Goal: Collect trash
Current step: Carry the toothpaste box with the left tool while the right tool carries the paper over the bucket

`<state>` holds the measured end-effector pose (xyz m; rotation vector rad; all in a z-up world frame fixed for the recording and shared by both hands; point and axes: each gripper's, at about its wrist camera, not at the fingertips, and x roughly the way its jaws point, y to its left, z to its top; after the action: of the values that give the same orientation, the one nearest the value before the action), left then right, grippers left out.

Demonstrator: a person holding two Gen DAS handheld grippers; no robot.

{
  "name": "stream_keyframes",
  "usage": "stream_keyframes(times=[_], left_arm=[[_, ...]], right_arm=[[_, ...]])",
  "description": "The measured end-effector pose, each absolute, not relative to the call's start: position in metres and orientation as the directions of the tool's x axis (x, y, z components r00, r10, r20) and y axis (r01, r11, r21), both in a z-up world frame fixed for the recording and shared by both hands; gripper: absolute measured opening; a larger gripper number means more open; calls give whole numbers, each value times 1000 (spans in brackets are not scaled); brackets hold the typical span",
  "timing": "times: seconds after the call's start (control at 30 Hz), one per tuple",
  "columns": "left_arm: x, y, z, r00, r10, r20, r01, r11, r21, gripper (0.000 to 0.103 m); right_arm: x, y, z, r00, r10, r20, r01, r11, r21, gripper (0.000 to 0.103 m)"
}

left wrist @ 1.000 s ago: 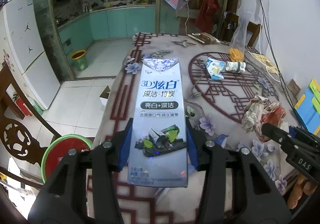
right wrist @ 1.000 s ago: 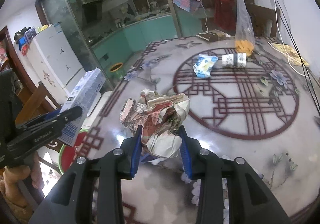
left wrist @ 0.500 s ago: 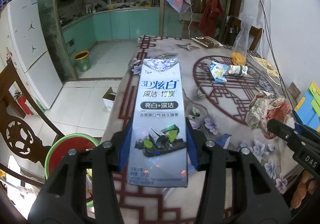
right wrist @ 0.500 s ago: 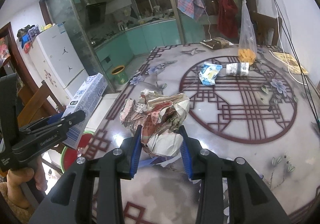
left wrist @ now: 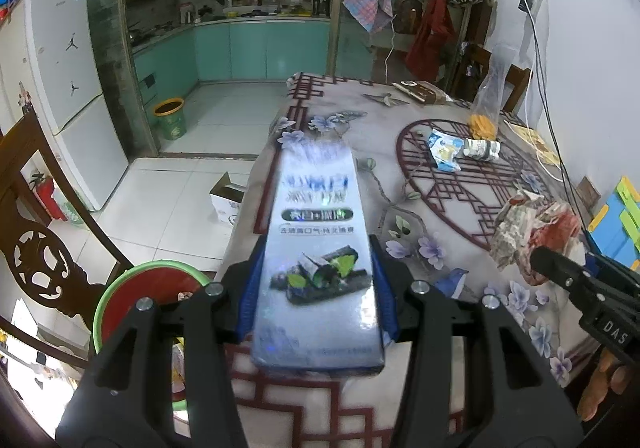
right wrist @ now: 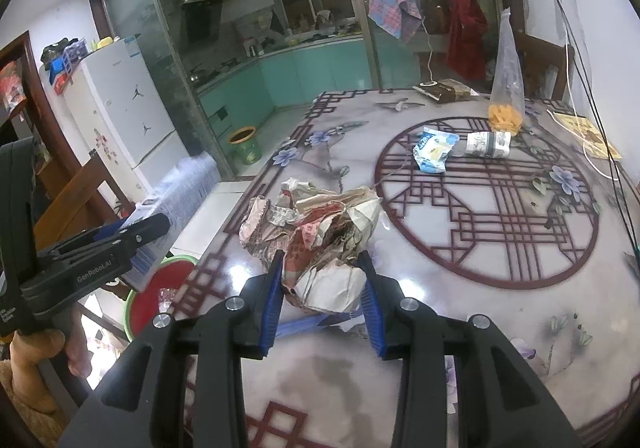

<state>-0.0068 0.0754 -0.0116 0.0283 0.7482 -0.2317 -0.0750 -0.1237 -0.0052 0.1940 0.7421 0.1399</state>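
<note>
Trash is already in both tongs: the left gripper is closed on a toothpaste box, its blue pads pressing the long sides so the carton lies lengthwise along the fingers, while the right gripper pinches a crumpled paper wad at its lower bulge, the rest billowing out ahead. Both loads hang clear above the patterned table, probably for carrying to the red basin with a green rim on the floor beside it. A blue wrapper and small bottle lie touching farther off, uncollected.
</note>
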Motion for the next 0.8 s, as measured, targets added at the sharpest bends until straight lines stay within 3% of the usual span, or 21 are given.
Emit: stream_keyframes(times=[0.47,0.8], left_arm=[[-11,136,-13,720,-171,-673,136,985,-104,46],[-9,223,-14,738,-47,-673,-81,984,-157,46]], right_arm=[[-62,-76,-14,698,258,-668,-145,965,220,35],[-42,-9,-19,646,371,-667,-279,928,246,35]])
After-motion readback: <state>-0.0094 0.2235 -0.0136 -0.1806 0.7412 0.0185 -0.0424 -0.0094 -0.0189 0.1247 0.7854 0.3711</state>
